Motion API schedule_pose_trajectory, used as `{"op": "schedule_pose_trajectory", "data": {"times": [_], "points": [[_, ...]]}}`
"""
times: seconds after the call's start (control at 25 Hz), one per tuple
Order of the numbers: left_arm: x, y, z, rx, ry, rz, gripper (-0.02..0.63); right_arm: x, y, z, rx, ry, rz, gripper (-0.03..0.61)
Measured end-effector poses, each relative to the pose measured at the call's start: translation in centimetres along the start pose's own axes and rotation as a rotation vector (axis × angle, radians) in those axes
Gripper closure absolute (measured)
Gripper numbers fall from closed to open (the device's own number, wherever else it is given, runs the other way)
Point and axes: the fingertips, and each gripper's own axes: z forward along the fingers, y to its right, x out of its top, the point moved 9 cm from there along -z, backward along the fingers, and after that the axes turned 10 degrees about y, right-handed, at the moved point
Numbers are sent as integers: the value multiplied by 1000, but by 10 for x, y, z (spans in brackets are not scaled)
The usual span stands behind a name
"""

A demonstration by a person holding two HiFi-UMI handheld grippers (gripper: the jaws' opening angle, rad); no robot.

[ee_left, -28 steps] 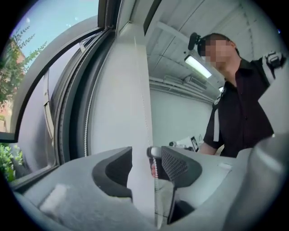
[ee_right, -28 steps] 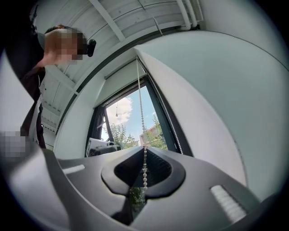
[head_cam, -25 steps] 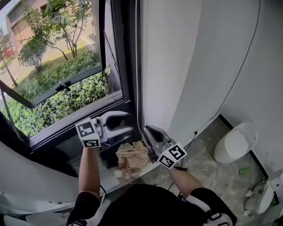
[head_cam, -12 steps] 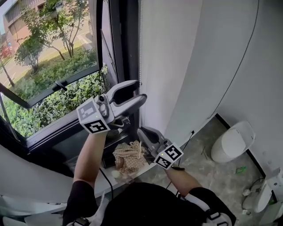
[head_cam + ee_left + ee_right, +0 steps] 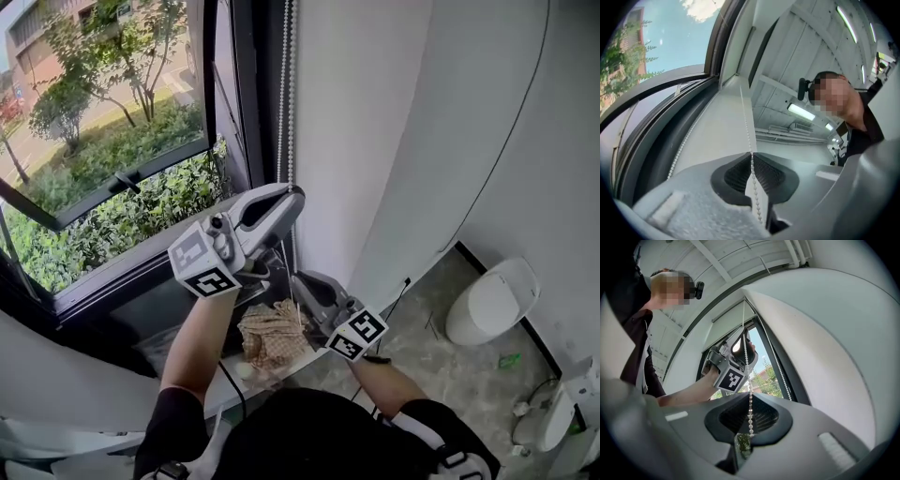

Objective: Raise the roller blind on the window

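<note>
The left tool [image 5: 289, 199] is raised beside the dark window frame [image 5: 246, 112]. Its jaws have just closed on the chain [image 5: 284, 103] hanging there. Below it, the right tool [image 5: 304, 280] points upward with its jaws together, just above a crumpled cloth [image 5: 270, 336]. A white toilet [image 5: 491, 302] stands on the floor far right.

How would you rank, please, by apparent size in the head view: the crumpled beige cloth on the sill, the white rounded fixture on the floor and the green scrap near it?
1. white rounded fixture
2. beige cloth, only slightly smaller, and it sits nearer the camera
3. green scrap, clearly smallest
</note>
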Motion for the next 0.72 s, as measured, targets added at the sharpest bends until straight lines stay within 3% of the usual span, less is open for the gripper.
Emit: {"op": "schedule_pose_trajectory", "data": {"times": [0.28, 0.44, 0.6, 0.72], "points": [[-5, -8, -15, 31, 167, -200, 602, -2, 1, 2, 12, -4, -8, 560], [-14, -7, -22, 13, 240, -263, 603, -5, 1, -2, 8, -18, -5, 560], [-42, -6, -46, 55, 237, -309, 603, -29, 5, -23, -27, -95, 22, 560], [-83, -2, -80, 150, 178, -342, 601, -66, 11, -53, -87, -218, 56, 560]]}}
